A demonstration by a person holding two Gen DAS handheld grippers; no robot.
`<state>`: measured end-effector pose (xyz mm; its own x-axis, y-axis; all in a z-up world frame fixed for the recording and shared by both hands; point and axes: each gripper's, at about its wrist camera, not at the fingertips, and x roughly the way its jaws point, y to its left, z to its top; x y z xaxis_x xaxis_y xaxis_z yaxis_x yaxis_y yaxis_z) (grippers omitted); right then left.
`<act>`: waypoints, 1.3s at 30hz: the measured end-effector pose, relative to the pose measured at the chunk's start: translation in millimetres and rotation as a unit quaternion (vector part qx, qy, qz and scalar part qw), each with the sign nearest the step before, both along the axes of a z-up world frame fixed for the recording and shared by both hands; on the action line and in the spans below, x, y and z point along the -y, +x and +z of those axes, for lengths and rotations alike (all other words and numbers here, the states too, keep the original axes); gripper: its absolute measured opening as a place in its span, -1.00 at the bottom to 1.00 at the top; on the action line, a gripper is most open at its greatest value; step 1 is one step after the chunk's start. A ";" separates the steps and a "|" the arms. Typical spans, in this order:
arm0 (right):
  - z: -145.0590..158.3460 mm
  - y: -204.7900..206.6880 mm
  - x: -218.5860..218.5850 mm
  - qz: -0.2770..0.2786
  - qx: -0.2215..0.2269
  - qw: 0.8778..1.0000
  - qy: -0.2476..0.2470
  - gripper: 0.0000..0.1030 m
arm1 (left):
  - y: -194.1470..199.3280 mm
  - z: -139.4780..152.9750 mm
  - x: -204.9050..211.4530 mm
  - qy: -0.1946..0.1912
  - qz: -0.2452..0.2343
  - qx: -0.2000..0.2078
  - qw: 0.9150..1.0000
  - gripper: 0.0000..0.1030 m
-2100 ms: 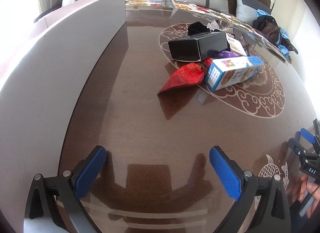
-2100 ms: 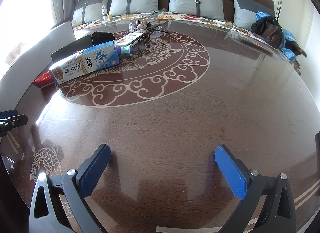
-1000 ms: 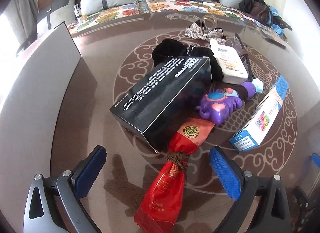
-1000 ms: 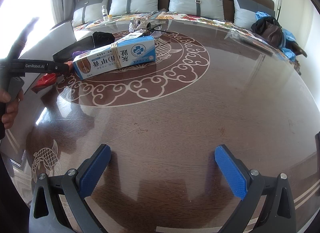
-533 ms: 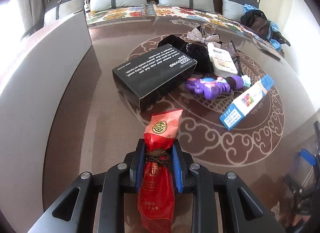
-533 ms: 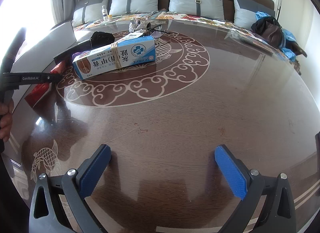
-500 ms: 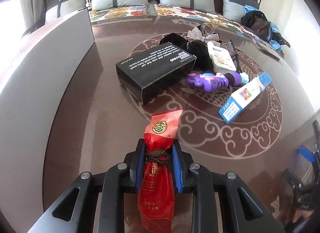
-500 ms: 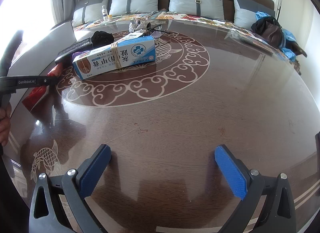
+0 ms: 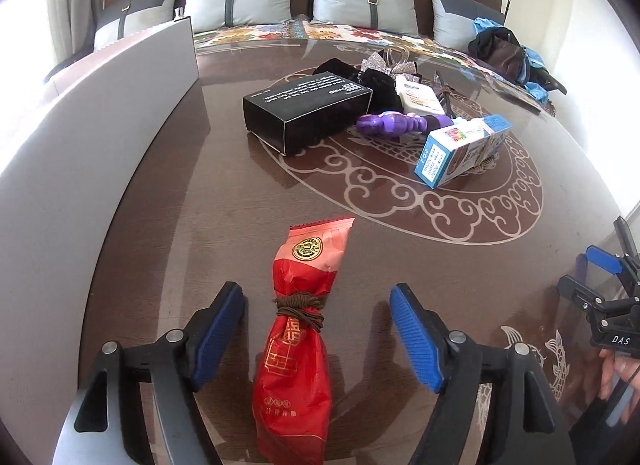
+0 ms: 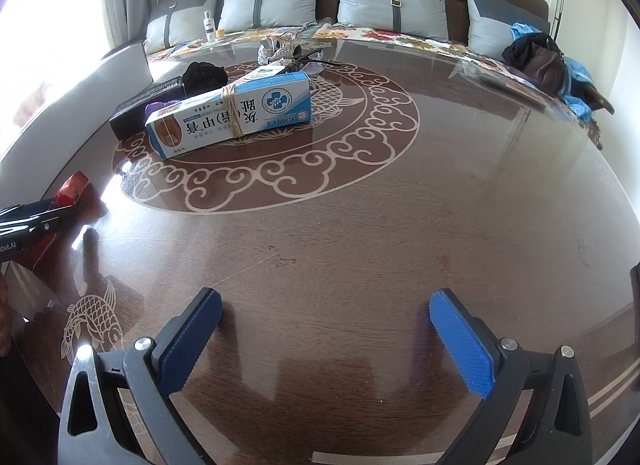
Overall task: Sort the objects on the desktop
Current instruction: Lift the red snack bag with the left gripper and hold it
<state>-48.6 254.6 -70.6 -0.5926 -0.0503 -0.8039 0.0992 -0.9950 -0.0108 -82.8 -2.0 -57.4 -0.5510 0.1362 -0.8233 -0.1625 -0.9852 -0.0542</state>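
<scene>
A red snack packet, tied with brown string, lies on the dark wooden table between the fingers of my left gripper. The jaws are opening and the blue pads stand clear of the packet on both sides. Farther back lies a pile: a black box, a purple toy, a blue-and-white carton, a white tube and a silver bow. My right gripper hovers open over bare table. Its view shows the carton and the packet at the left edge.
A tall grey board runs along the table's left side. A sofa with grey cushions stands behind the table, with a dark bag at its right end. A hand holds the right gripper at the table's near right.
Half a second ago the left gripper was shut on the red packet. Now its jaws stand apart and the packet lies free between them, farther from the pile. The right gripper has not moved.
</scene>
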 end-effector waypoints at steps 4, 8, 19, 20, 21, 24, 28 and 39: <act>0.0 0.1 0.2 0.000 0.000 1.000 0.000 1.00 | 0.1 -4.2 -8.8 -0.011 -0.012 -0.007 1.000 0.82; 0.0 0.1 0.3 0.000 0.000 1.000 0.000 1.00 | -0.4 -5.7 -12.3 -0.024 -0.014 -0.007 1.000 0.91; -0.1 0.0 0.6 0.000 0.000 1.000 0.000 1.00 | -0.4 -6.8 -13.9 -0.027 -0.013 -0.007 1.000 1.00; -0.2 -0.1 0.3 0.000 0.000 1.000 0.000 1.00 | -0.1 -6.9 -14.0 -0.027 -0.013 -0.007 1.000 1.00; -0.1 -0.2 0.4 0.000 0.000 1.000 0.000 1.00 | 0.0 -6.9 -14.1 -0.027 -0.013 -0.007 1.000 1.00; 0.2 0.5 0.9 0.000 0.000 1.000 0.001 1.00 | 0.0 -7.0 -14.1 -0.027 -0.013 -0.007 1.000 1.00; 0.2 0.5 1.0 0.000 0.000 1.000 0.001 1.00 | 0.1 -7.0 -14.0 -0.027 -0.012 -0.007 1.000 1.00; 0.2 0.3 0.8 0.000 0.000 1.000 0.001 1.00 | 0.1 -7.0 -13.6 -0.027 -0.012 -0.007 1.000 1.00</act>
<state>-48.3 253.8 -70.4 -0.5933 -0.0496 -0.8035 0.0996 -0.9950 -0.0122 -82.6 11.6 -64.4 -0.5597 0.1056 -0.8220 -0.1874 -0.9823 0.0014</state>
